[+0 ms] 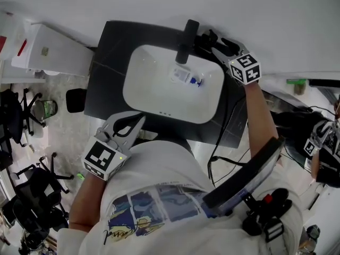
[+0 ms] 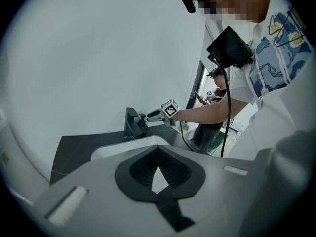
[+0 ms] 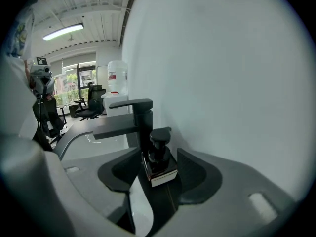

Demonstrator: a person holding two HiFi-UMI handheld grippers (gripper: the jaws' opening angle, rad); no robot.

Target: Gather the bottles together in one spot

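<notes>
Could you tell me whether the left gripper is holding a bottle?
No, the left gripper has nothing between its jaws.

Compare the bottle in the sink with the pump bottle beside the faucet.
The sink bottle lies on its side in the white sink; the pump bottle stands upright on the dark counter by the faucet. The sink bottle is pale with blue on it; the pump bottle is dark with a black pump. The sink bottle lies alone; the pump bottle stands between the right gripper's open jaws. Neither is gripped.
</notes>
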